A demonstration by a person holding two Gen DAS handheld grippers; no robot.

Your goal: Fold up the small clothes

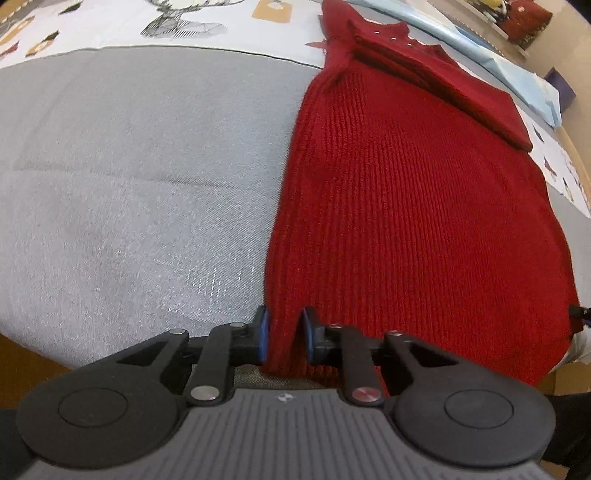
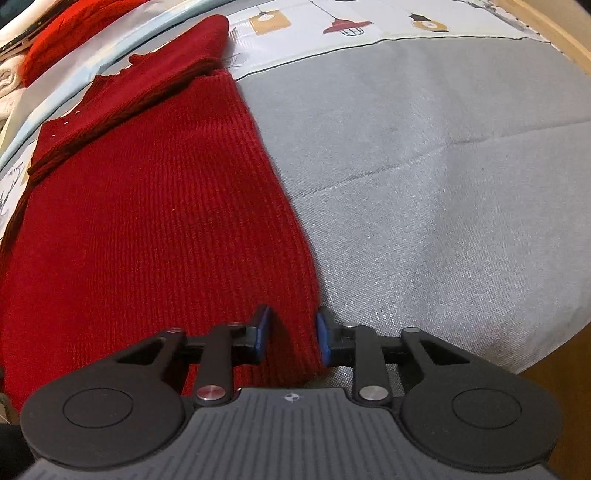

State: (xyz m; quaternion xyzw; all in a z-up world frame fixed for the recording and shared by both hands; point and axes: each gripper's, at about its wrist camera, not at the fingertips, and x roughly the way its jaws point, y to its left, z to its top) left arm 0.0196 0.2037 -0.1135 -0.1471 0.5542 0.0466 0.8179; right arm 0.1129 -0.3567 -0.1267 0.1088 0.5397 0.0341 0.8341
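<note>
A red ribbed knit sweater [image 1: 406,221] lies flat on a grey cloth surface [image 1: 129,184], with a folded sleeve [image 1: 443,85] across its upper part. My left gripper [image 1: 285,334] is at the sweater's near left hem corner, and its blue pads pinch a bunched fold of the knit. In the right wrist view the same sweater [image 2: 147,221] fills the left half, with the sleeve [image 2: 122,99] folded over its top. My right gripper [image 2: 291,336] is at the near right hem corner, shut on the edge of the fabric.
A white sheet with printed lamps and figures [image 2: 332,26] lies beyond the grey cloth [image 2: 424,184]. Light blue fabric [image 1: 517,70] lies behind the sweater. Another red garment [image 2: 66,33] is at the far left. A wooden edge [image 2: 554,369] borders the surface at the near right.
</note>
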